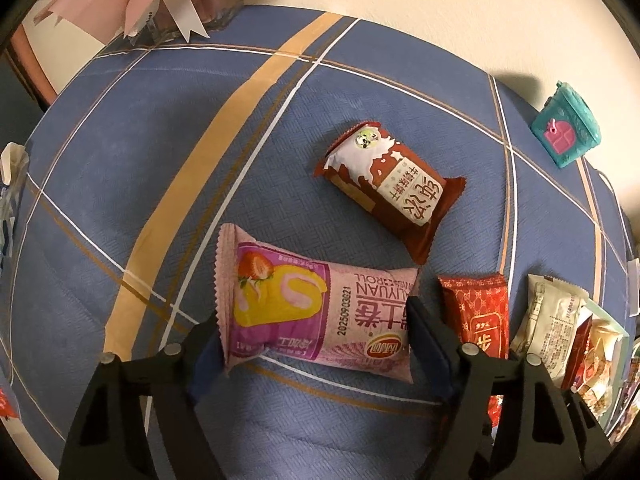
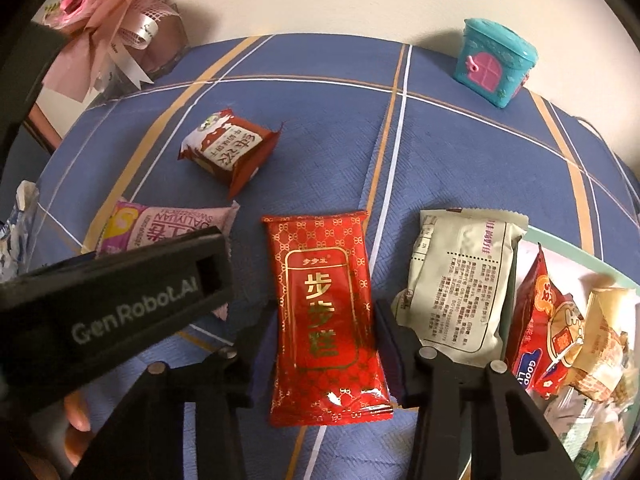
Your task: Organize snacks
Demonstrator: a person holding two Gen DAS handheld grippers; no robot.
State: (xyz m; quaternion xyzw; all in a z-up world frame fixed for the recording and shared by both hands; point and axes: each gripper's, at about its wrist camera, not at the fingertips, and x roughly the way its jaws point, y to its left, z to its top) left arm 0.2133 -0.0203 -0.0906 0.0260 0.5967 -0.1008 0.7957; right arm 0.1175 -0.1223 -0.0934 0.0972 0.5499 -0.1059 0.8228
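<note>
Both grippers astride soft packets on the blue-clothed worktop (image 1: pixel 168 168), neither clamped yet.

Left gripper (image 1: pixel 316 344) half-open around pink roll packet (image 1: pixel 316 312); right gripper (image 2: pixel 324 340) around red packet (image 2: pixel 328 316). Risk: slippery film sliding out, filling crushed, cloth pinched.

A pink strawberry-roll packet (image 1: pixel 316 312) lies flat on the blue checked cloth. Beyond it rests a brown-and-white packet (image 1: pixel 390 188), set at an angle. A red packet with gold characters (image 2: pixel 326 316) lies lengthwise, and a pale packet (image 2: pixel 460 280) leans just beside it.
</note>
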